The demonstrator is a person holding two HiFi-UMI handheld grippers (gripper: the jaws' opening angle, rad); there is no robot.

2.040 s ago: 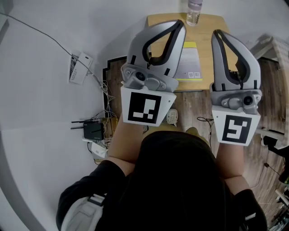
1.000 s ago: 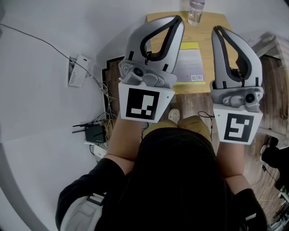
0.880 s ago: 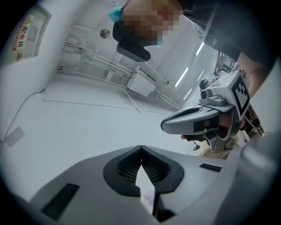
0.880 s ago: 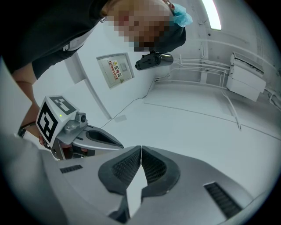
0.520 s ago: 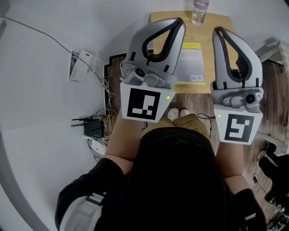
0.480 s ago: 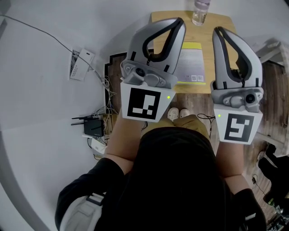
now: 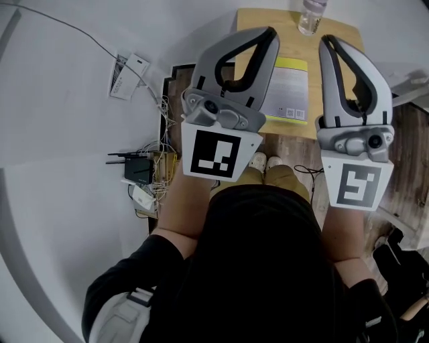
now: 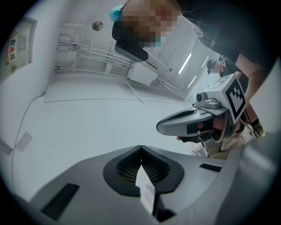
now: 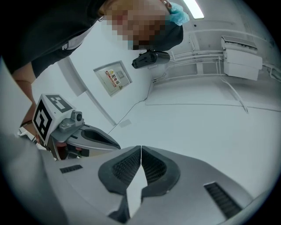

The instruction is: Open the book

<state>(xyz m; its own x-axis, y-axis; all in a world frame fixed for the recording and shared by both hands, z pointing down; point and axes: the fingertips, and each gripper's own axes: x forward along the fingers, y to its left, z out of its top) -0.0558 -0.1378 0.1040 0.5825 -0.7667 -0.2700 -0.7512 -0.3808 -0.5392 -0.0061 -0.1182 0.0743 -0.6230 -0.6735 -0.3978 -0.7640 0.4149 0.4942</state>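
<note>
**Book lies closed on the table; both grippers are clenched and empty**

The book [image 7: 289, 88] lies flat and closed on a small wooden table [image 7: 249, 19] ahead of the person. Its grey cover faces up, with a yellow band along the far edge. A clear bottle [image 7: 312, 15] stands beyond it at the table's far side, apart from the book.

The left gripper [image 8: 140, 150] has its jaws pressed together with nothing between them. The right gripper [image 9: 140, 150] is the same, pads meeting along one thin line and holding nothing. In the head view the two are held side by side in front of the person's chest, above the table and clear of the book. Each gripper view looks out at wall and ceiling and catches the other gripper, but not the book.

Opening has not begun, and the step in hand looks like the approach. The next move calls for tipping the grippers down to the table and parting one pair of jaws. Those jaws would then take the free edge of the cover alone, while the other gripper probably steadies the book. I cannot tell from here which side is the spine, so that needs settling first.
</note>
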